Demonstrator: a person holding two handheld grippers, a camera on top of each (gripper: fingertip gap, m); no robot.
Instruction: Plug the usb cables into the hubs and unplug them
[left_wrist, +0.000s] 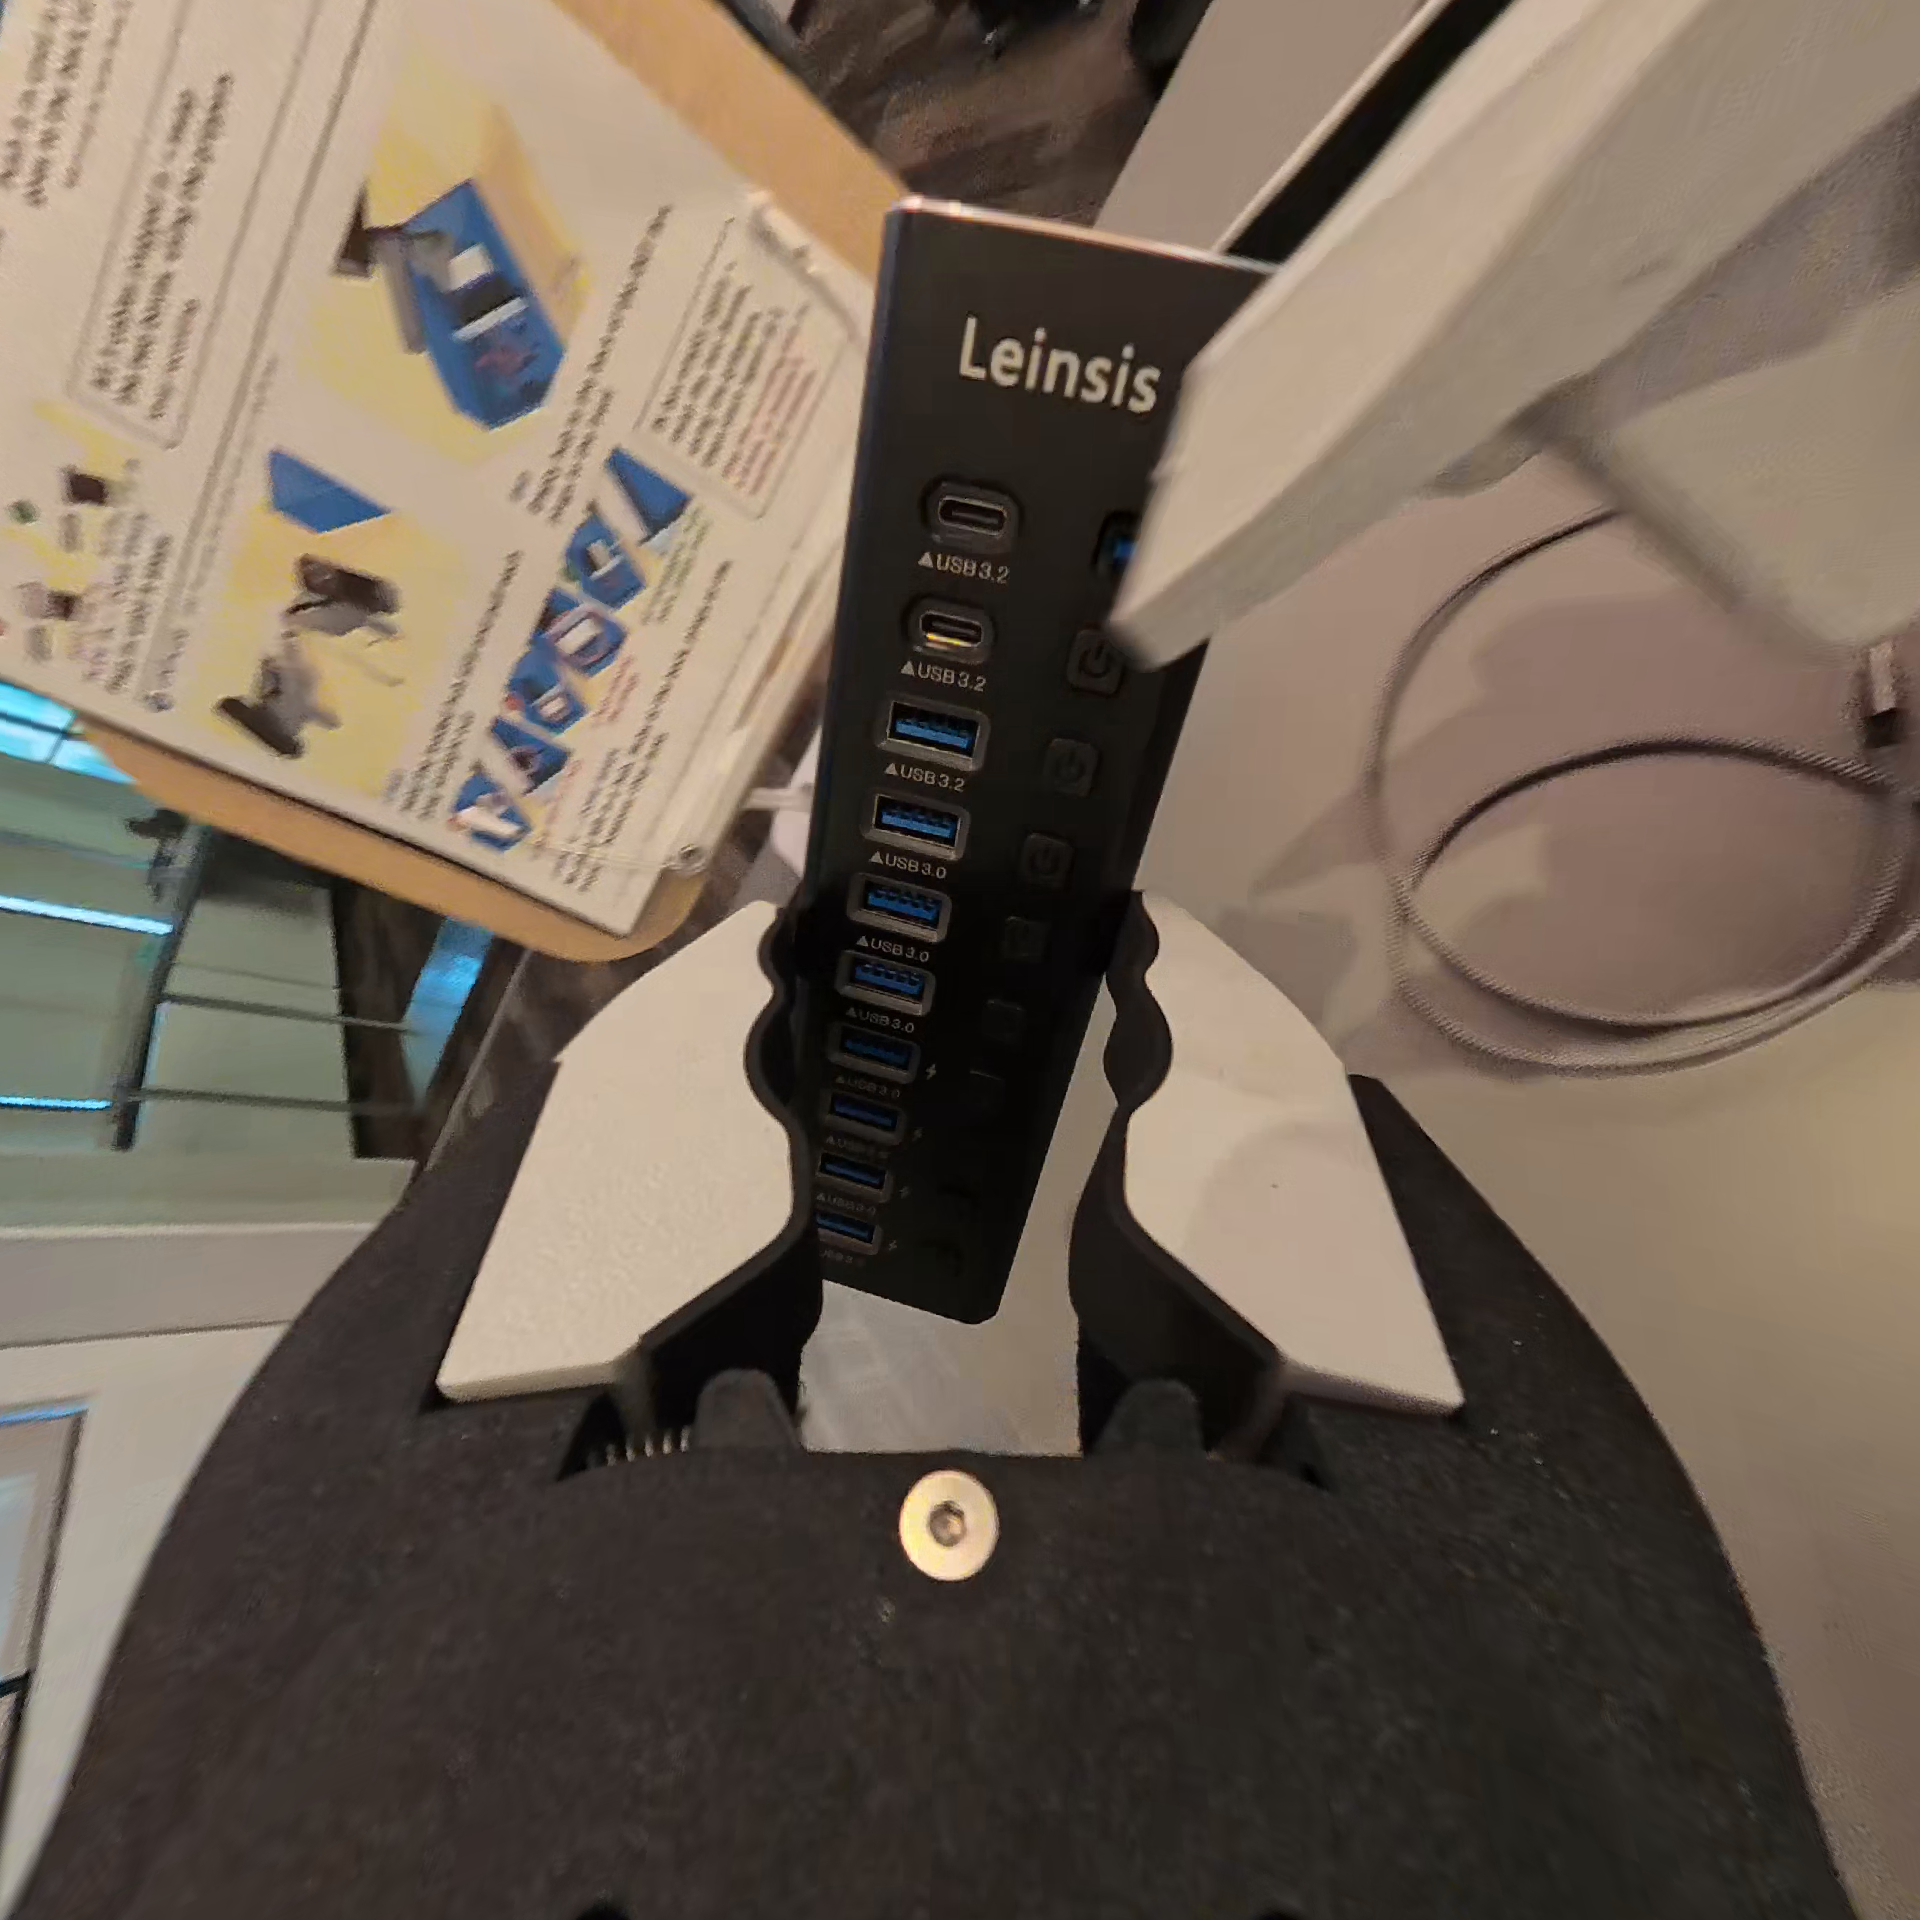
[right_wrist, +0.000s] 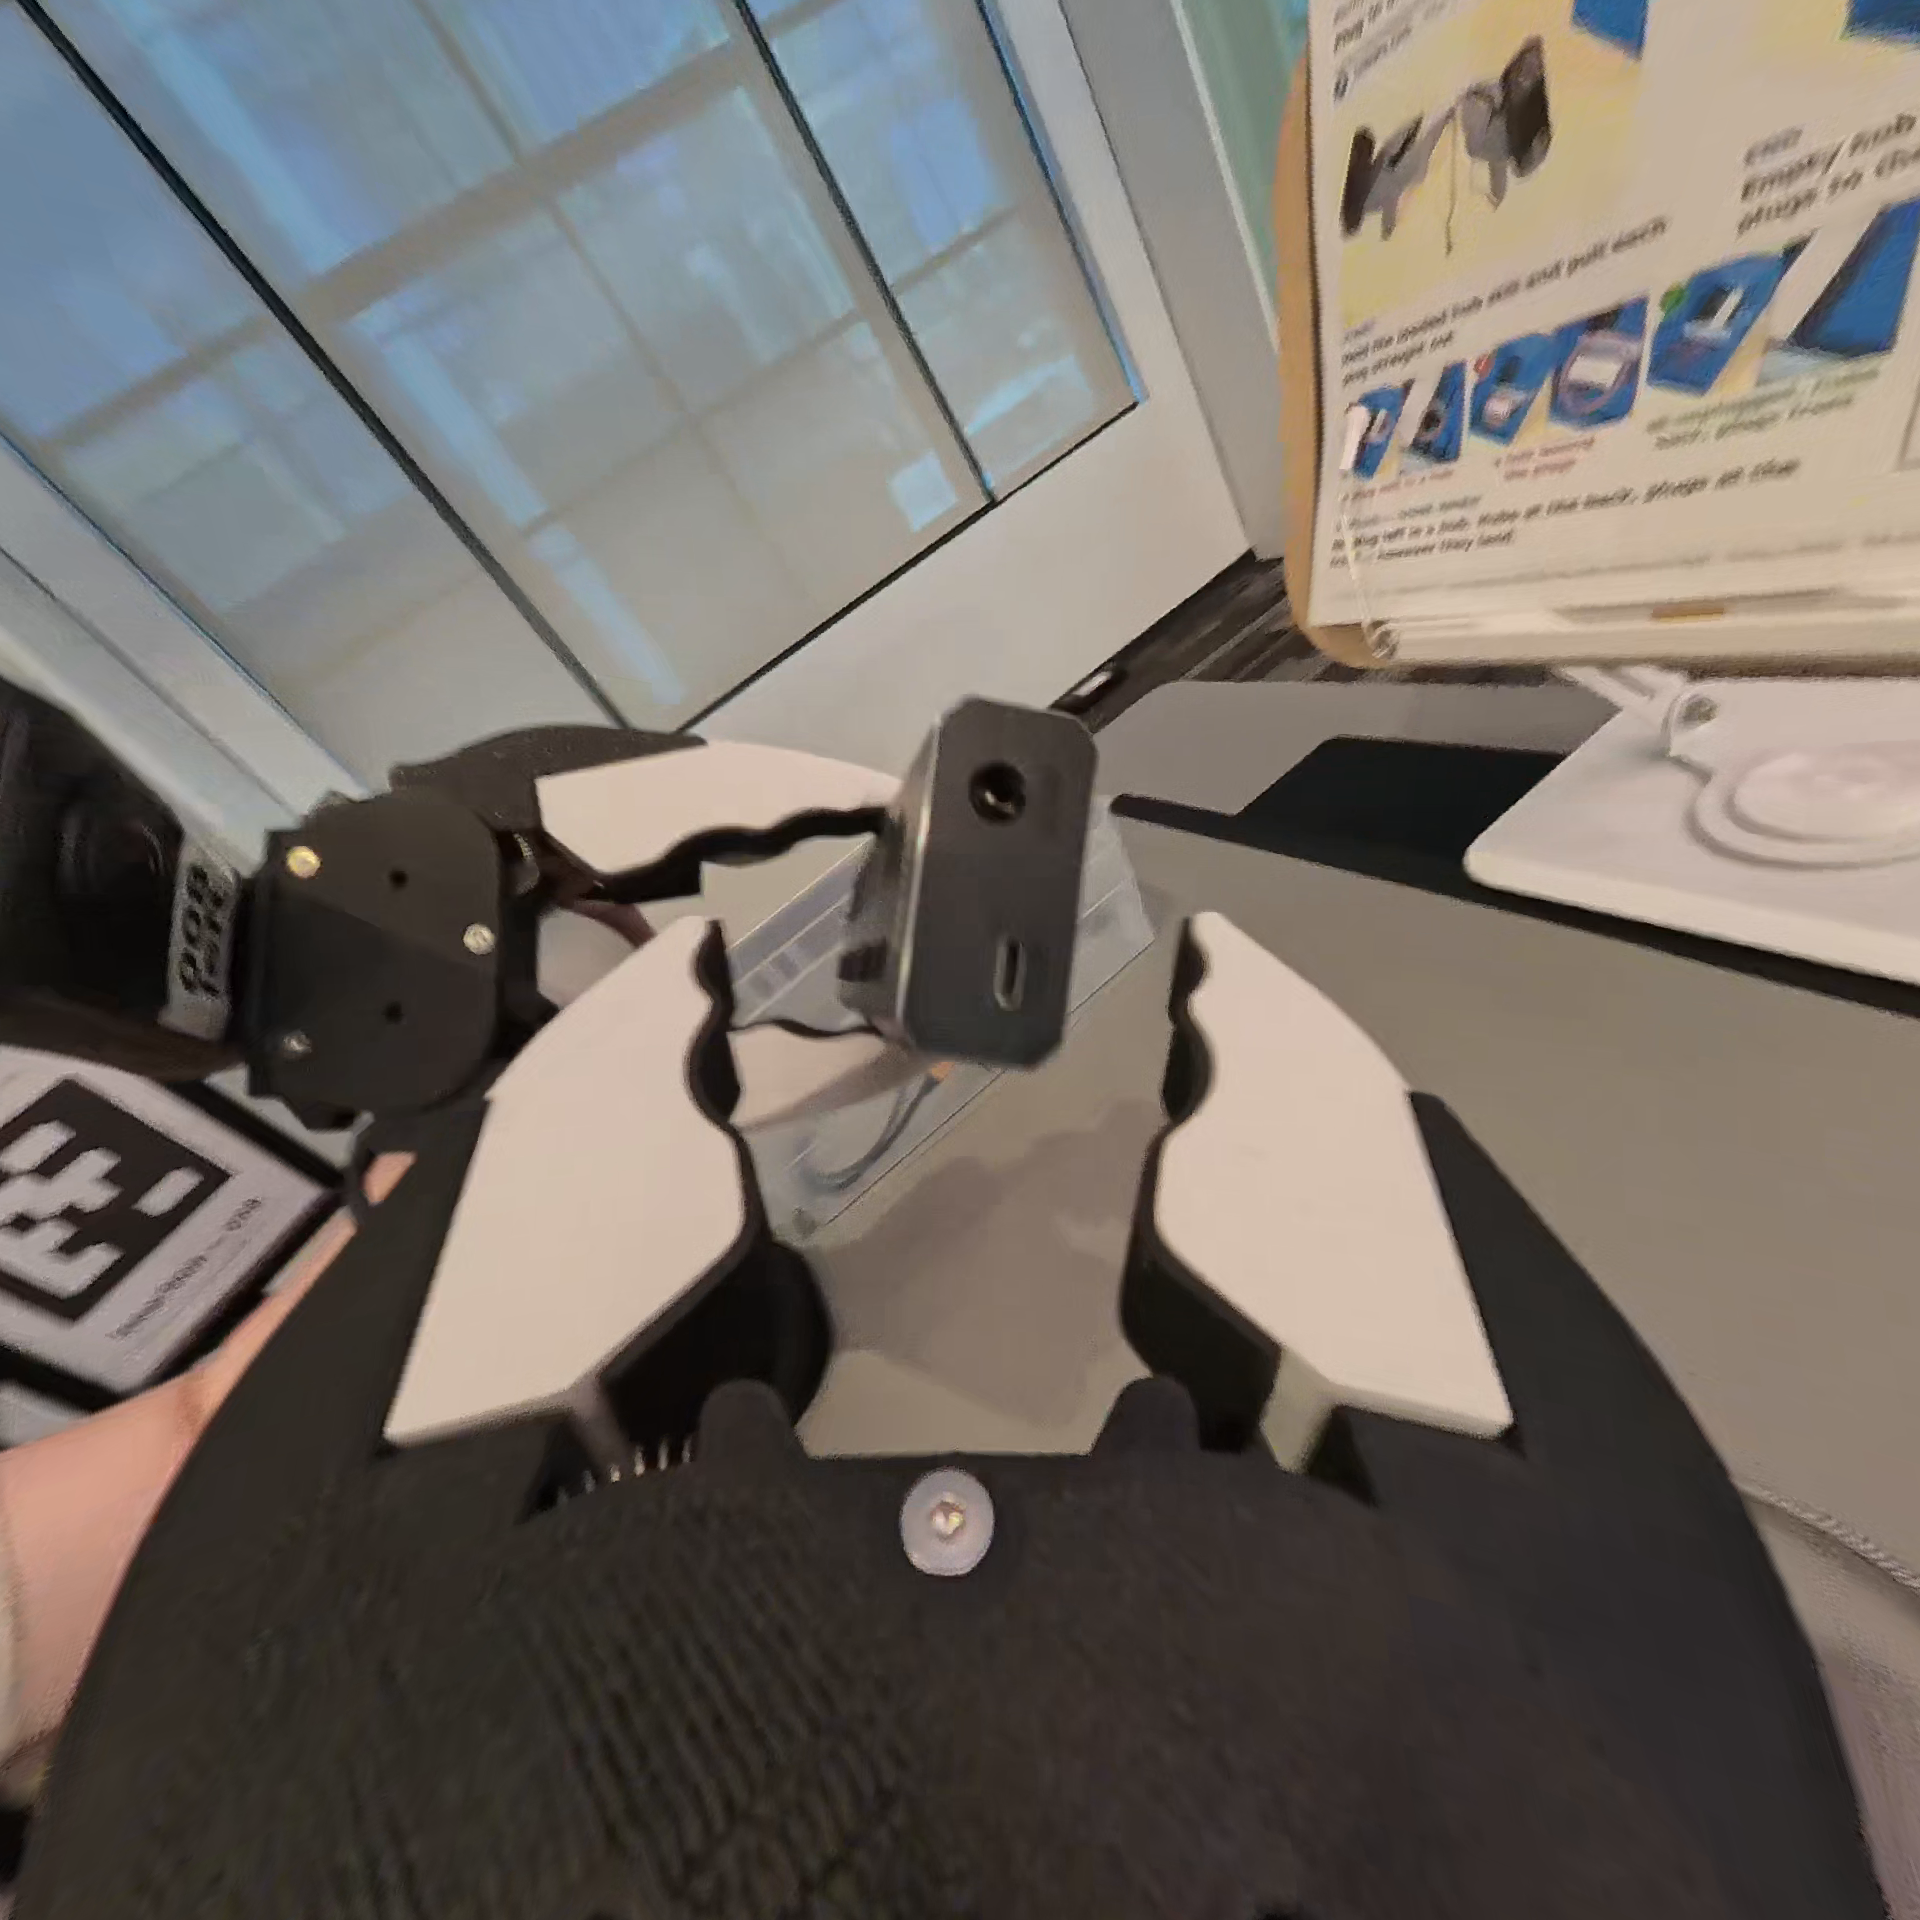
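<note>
The long black metal USB hub (left_wrist: 997, 748), judged stiff, smooth and rather slippery, is held clear of the grey table (right_wrist: 1558, 1091) by its long edges in the left gripper (left_wrist: 951, 997), while the right gripper (right_wrist: 951, 1029) is spread empty near its end face.

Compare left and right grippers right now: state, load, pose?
The left gripper is shut on the black hub, jaws pressed against its two long edges; the right gripper is open and holds nothing. The hub runs lengthwise between the left jaws, while the right gripper only faces the hub's end, jaws apart and clear of it. Both share the same build: white fingers with black wavy pads.
</note>
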